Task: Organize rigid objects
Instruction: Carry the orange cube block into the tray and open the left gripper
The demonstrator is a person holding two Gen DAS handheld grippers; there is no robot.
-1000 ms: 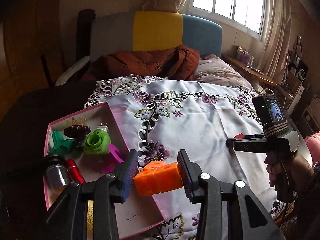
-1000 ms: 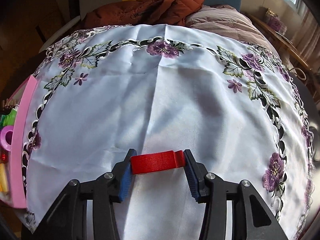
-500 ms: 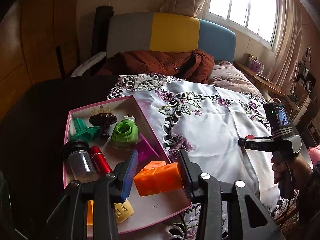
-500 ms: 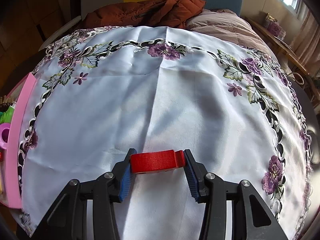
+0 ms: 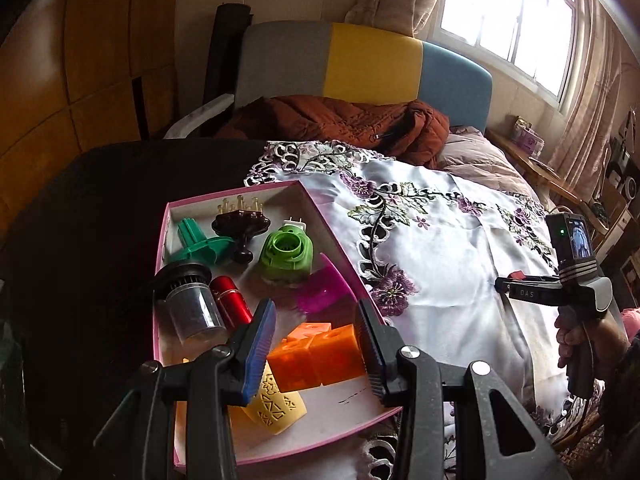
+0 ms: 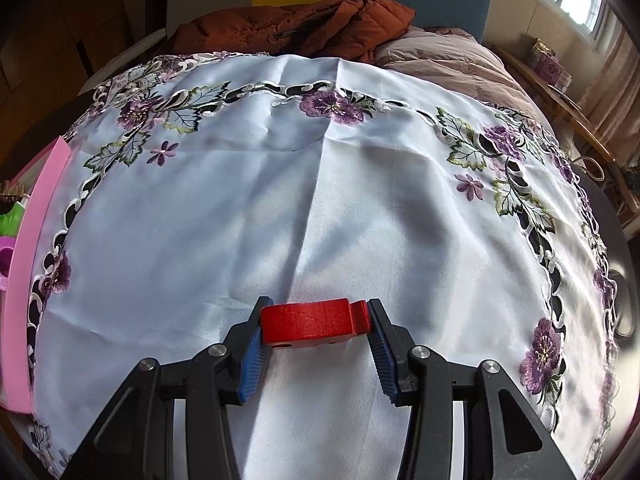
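I see an embroidered white tablecloth (image 6: 320,200), a rust-brown jacket (image 5: 352,124) beside a grey-yellow-blue headboard (image 5: 368,64), and a bright window (image 5: 508,20).

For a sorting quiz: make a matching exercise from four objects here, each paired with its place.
Things:
1. orange block
2. red piece
3. green plug-in device
4. brown jacket

Places:
a. on the bed, beyond the tablecloth
b. in the right hand-held gripper
c. resting in the pink tray
d. in the left hand-held gripper, above the tray

Pairs: 1-d, 2-b, 3-c, 4-a
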